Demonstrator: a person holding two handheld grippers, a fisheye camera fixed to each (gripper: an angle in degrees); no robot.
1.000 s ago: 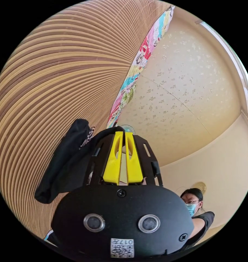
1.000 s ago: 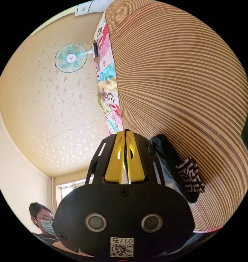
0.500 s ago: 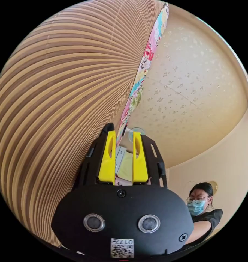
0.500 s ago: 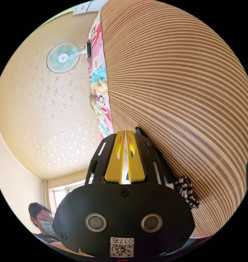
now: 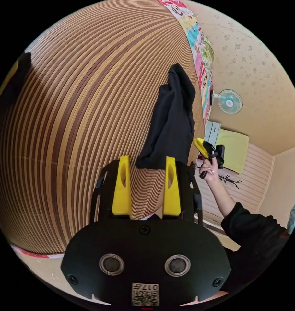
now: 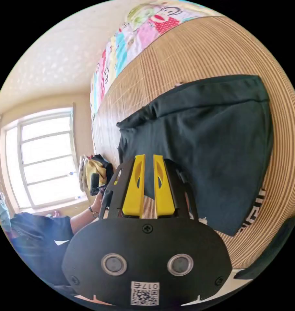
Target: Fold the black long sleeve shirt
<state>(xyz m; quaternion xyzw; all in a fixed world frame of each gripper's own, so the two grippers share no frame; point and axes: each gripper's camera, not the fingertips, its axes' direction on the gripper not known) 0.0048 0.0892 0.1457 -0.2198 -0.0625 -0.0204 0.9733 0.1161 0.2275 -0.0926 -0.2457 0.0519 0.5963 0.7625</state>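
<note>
The black long sleeve shirt [image 6: 202, 136] lies folded flat on the striped bamboo mat [image 6: 186, 55], with a white printed pattern [image 6: 254, 207] at one edge. My right gripper [image 6: 149, 158] hovers over the shirt's near edge, jaws parted a little, nothing between them. In the left gripper view the shirt [image 5: 171, 123] is a dark bundle on the mat [image 5: 89, 97] just beyond my left gripper [image 5: 147, 160], which is wide open and empty. A hand [image 5: 209, 168] holds the right gripper [image 5: 204, 148] beside the shirt.
A colourful cartoon sheet [image 6: 137, 35] borders the mat's far side. A fan [image 5: 230, 101] hangs on the wall. A window [image 6: 43, 158] and a yellow cloth pile [image 6: 92, 168] lie past the mat. Dark fabric [image 6: 270, 256] lies at the mat's corner. The person's sleeve [image 5: 251, 226] is close.
Both cameras have swung from the ceiling down onto the mat. The left jaws opened wide and the right jaws parted slightly. The shirt that hung beside them now lies on the mat.
</note>
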